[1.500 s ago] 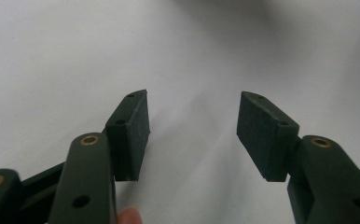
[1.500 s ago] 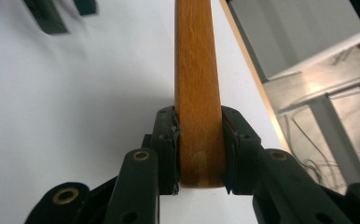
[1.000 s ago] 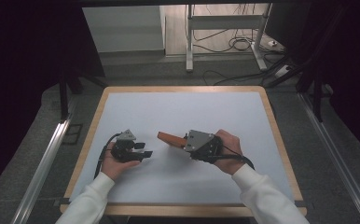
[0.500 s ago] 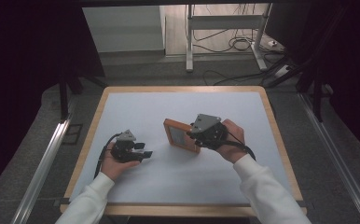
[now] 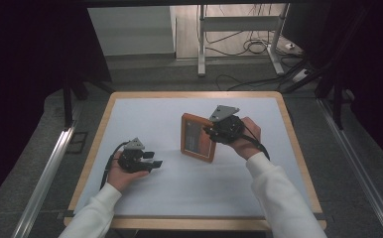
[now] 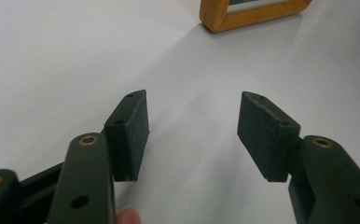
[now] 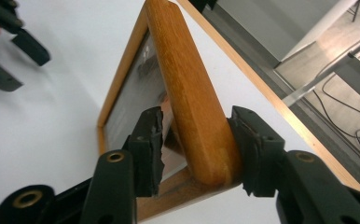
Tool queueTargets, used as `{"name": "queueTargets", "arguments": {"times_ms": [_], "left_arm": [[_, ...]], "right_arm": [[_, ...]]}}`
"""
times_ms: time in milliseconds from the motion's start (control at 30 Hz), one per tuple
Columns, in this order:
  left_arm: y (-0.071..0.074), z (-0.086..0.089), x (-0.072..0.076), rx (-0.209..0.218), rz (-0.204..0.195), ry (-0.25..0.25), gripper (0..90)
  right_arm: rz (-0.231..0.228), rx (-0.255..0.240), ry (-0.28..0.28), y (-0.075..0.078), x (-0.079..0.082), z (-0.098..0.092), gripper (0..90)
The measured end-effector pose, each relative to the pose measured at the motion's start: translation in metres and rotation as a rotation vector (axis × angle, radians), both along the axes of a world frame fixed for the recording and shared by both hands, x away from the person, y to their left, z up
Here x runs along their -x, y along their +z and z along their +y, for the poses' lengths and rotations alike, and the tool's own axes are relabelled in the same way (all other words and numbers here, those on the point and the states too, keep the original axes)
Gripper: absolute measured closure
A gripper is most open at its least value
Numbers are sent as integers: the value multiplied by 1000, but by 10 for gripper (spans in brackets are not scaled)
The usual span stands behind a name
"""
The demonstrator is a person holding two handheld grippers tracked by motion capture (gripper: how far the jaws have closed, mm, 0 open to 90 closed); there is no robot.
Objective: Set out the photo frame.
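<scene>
We see the right gripper (image 5: pixel 210 133) w/ jaws clamped on the right side rail of a wooden picture frame (image 5: pixel 198 137), which stands tilted near the middle of the white table (image 5: pixel 145 111). The left gripper (image 5: pixel 153 163) rests low at the near left, jaws spread wide w/ nothing between them, well apart from the frame.
</scene>
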State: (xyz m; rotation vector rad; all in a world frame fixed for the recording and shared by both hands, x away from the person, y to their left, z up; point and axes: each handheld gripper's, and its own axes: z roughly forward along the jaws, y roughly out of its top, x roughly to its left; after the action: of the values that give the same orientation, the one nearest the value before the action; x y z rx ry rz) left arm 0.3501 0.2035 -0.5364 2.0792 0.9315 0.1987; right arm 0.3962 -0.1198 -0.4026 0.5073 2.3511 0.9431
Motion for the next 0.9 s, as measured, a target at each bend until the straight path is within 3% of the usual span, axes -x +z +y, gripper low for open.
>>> {"name": "queueTargets", "arguments": {"times_ms": [433,733,900], "left_arm": [[1,1,0,13,-1,3,427],[2,1,1,8,-3,-7,424],[2,0,1,17,-5,0,422]], "right_arm": [[39,-63,-109,-12,-27,-5,441],[55,-91,-124,-17,-30,-8,398],[44,-152,-172,-13,-25,-17,307]]}}
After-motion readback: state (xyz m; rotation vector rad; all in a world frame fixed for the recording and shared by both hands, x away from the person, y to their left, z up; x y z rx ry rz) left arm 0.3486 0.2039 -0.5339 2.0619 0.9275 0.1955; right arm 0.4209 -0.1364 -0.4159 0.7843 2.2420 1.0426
